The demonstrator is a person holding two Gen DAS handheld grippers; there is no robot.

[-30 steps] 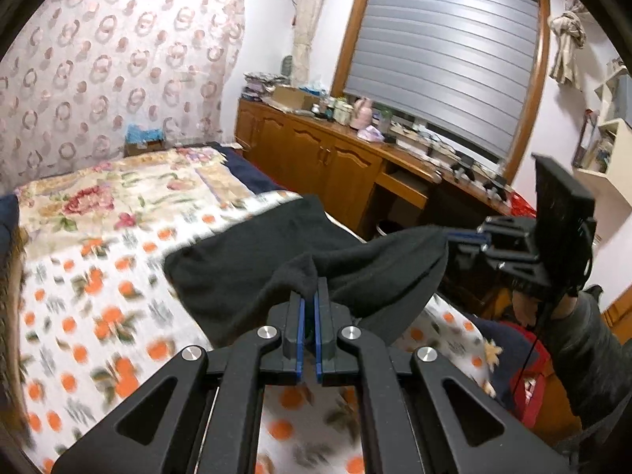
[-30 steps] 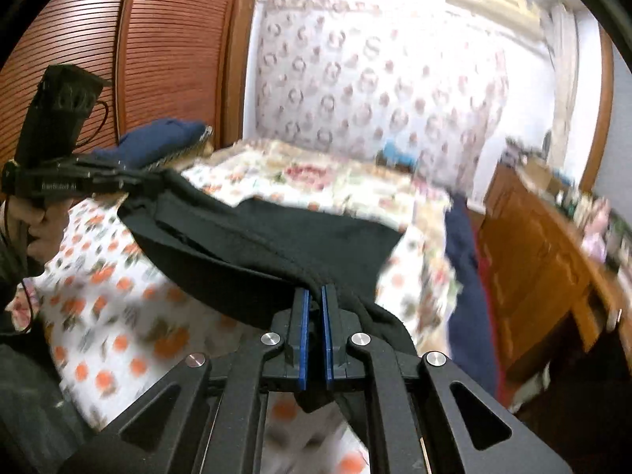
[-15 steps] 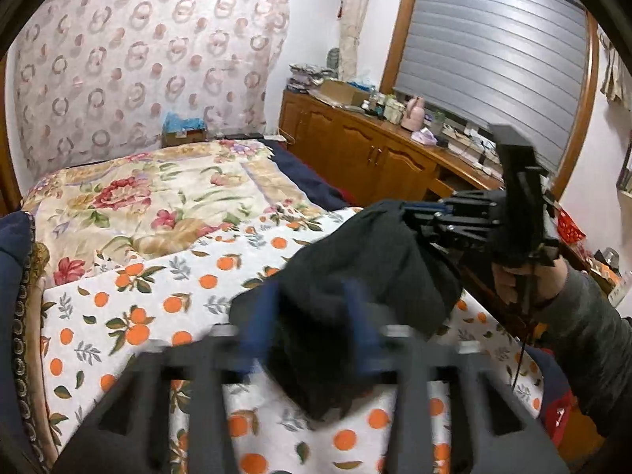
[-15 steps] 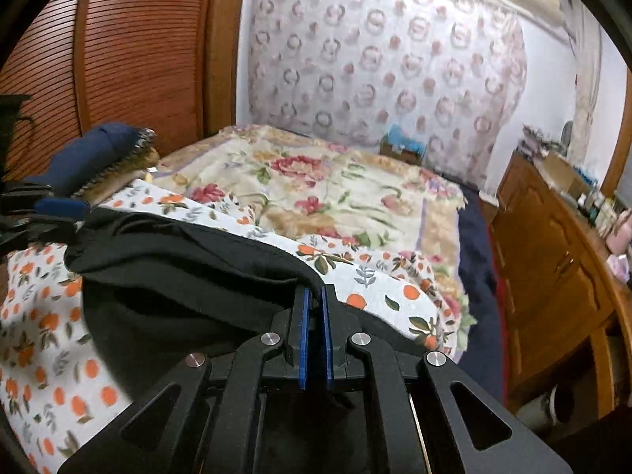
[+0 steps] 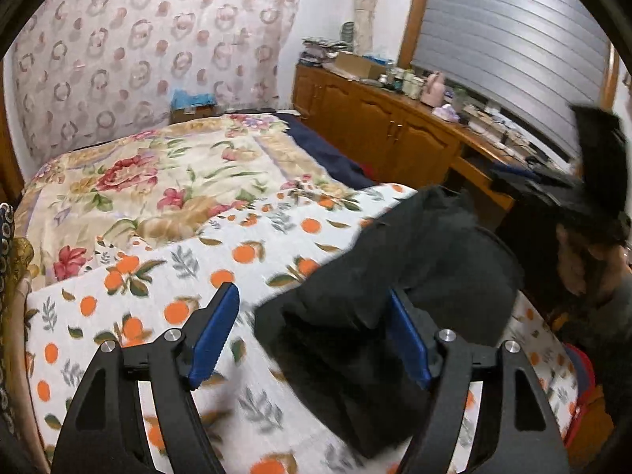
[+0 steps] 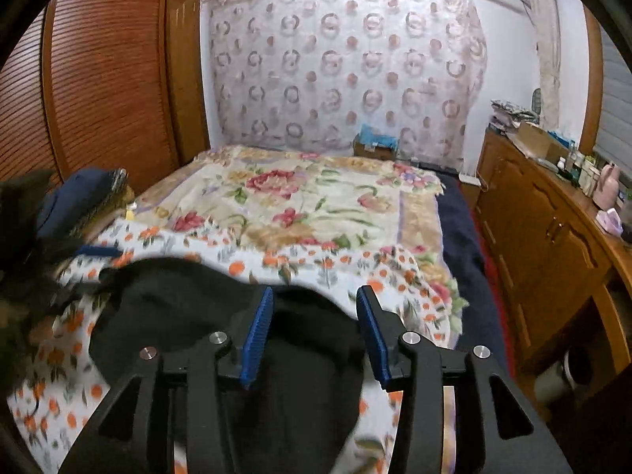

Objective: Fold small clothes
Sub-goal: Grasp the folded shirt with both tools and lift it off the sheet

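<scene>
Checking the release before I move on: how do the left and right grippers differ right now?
The left gripper gapes wider than the right gripper. The black garment lies toward the left gripper's right finger, but squarely between the right gripper's fingers. Both are opening, neither pinching cloth.

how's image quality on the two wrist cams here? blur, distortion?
Left wrist: strong fisheye bend and dark corner vignette; black garment, near bedsheet and the right gripper are motion-smeared; far room sharp. Right wrist: same distortion; the garment's edge and the left side are blurred; curtain crisp.
</scene>
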